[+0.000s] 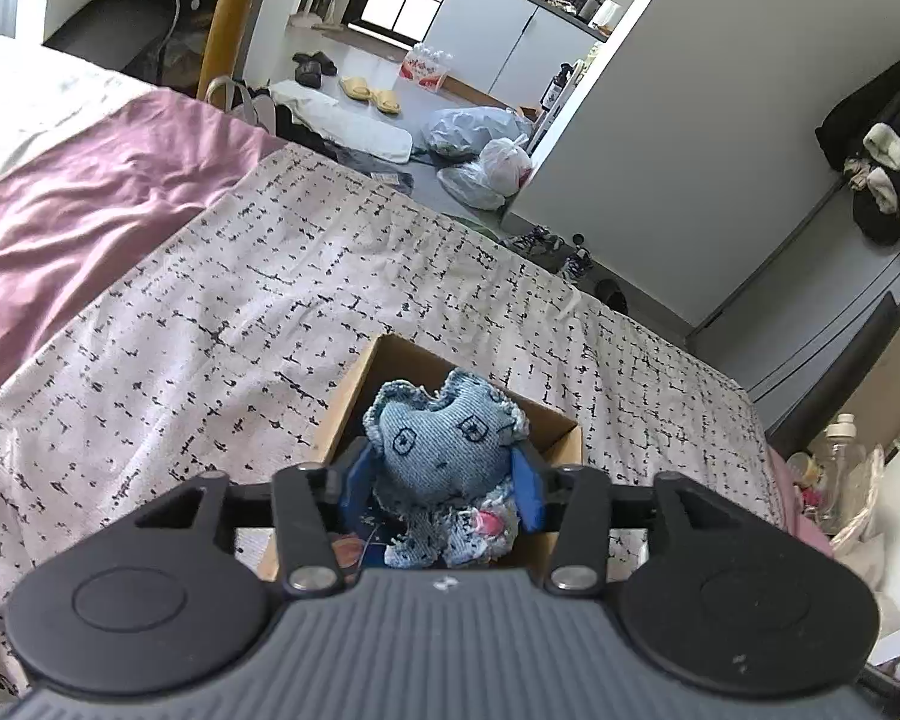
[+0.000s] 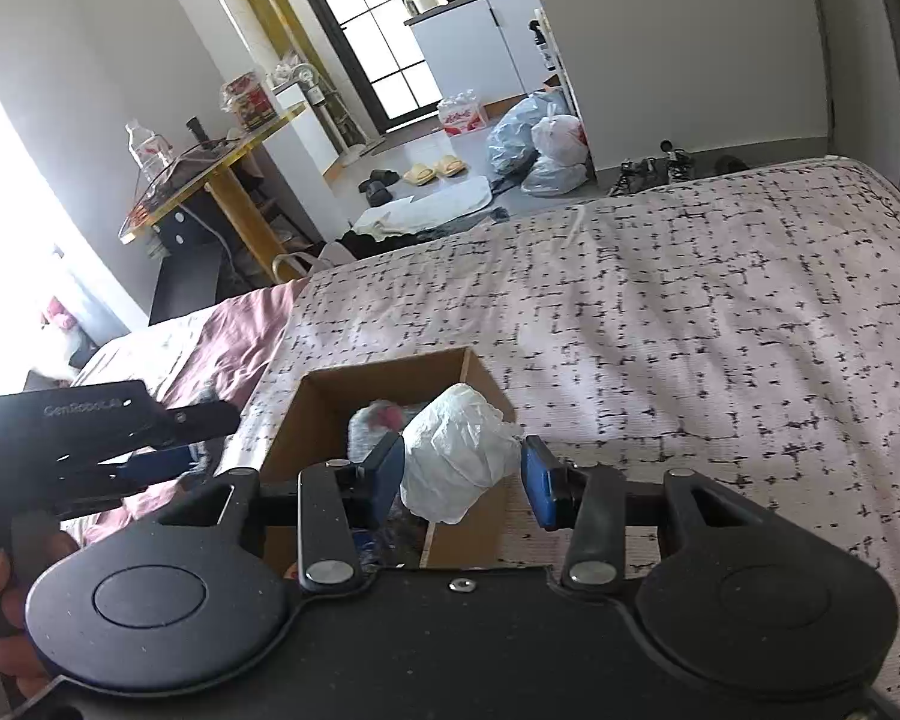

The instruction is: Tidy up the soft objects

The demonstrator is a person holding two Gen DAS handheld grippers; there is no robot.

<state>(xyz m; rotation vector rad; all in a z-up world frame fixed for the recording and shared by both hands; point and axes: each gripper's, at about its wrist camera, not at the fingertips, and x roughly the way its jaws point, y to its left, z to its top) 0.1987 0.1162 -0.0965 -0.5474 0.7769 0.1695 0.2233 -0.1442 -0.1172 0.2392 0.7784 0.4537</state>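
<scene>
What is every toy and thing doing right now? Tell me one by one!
Blue denim stuffed doll: upright, gripped above the box.
Brown cardboard box: open on the bed, soft things inside.
White crumpled plastic bag: between open jaws, over the box's edge.
Left gripper: shut on the doll.
Right gripper: open.
Speckled white bed cover: spread out, slightly wrinkled.

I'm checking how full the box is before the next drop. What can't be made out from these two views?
- Cardboard box floor, left wrist view: hidden by the blue denim doll in the left gripper.
- Box contents, right wrist view: partly hidden by the crumpled white plastic bag between the right gripper fingers.
- Pink-spotted item: blurred.
</scene>
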